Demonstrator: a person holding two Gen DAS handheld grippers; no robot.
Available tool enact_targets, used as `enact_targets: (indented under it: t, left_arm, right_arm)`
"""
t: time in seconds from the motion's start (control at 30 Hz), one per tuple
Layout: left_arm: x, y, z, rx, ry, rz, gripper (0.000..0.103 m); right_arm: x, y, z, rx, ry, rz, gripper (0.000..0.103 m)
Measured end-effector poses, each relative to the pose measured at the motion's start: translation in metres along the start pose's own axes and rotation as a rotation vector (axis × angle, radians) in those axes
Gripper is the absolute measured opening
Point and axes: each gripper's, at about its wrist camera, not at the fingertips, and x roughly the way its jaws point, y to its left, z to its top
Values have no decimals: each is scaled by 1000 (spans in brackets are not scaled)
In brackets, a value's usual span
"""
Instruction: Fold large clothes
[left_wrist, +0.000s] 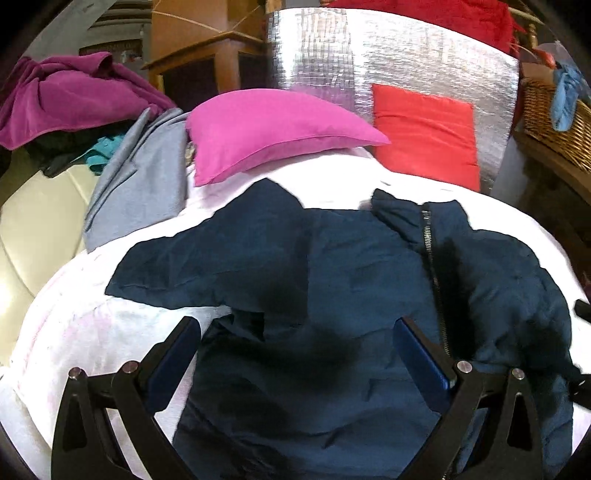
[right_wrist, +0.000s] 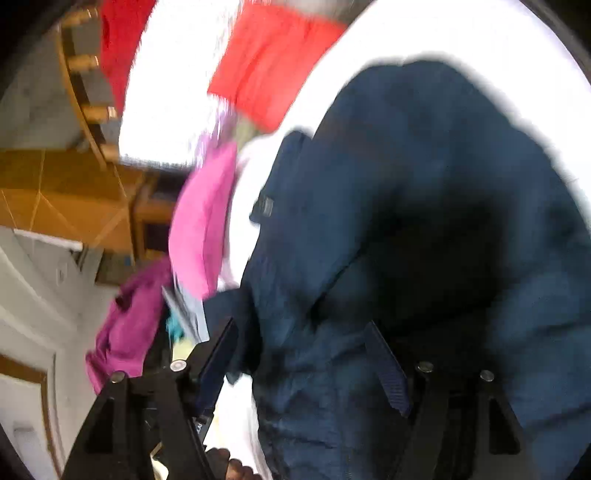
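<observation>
Navy jacket (left_wrist: 332, 277) lies spread on the white sheet (left_wrist: 92, 332) of a bed, zipper (left_wrist: 432, 266) running up its right part toward the collar; one sleeve reaches out to the left, edges rumpled.

L claw (left_wrist: 297, 350) hangs over the jacket's lower middle w/ fingers (left_wrist: 421, 354) wide apart, nothing between them but fabric below; whether the tips touch the cloth can't be told.

R claw (right_wrist: 303, 354) view is tilted and blurred; its fingers (right_wrist: 388, 373) also stand apart, w/ jacket (right_wrist: 406, 221) fabric bunched in the gap and around the right finger; not pinched as far as the blur lets me see. A dark hand (right_wrist: 232, 469) shows at the bottom edge, beside the claw's frame.

Behind the jacket: pink pillow (left_wrist: 266, 129) at the head of the bed, red cushion (left_wrist: 424, 136) to its right, leaning on a silver foil panel (left_wrist: 369, 55); grey cloth (left_wrist: 136, 177) draped at the left of the pillow; purple garment (left_wrist: 66, 96) heaped farther left; wicker basket (left_wrist: 554, 122) at far right w/ a blue cloth (left_wrist: 565, 96) hung on its rim; wooden cabinet (left_wrist: 207, 62) in the back.
</observation>
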Motion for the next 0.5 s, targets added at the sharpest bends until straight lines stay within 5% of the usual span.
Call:
enact_targets:
  t: [0.1, 0.2, 0.3, 0.5]
  left_arm:
    - [-4, -13, 0, 24, 10, -76, 103]
    - [-10, -33, 2, 42, 11, -182, 103]
    - [-10, -66, 5, 107, 11, -235, 103]
    - [12, -139, 12, 261, 15, -220, 103]
  right_arm:
    - [-43, -17, 18, 16, -185, -94, 75]
    - [-54, -34, 35, 38, -263, -159, 75]
    - [-42, -49, 49, 87, -259, -168, 73]
    - [-18, -57, 71, 67, -240, -251, 67]
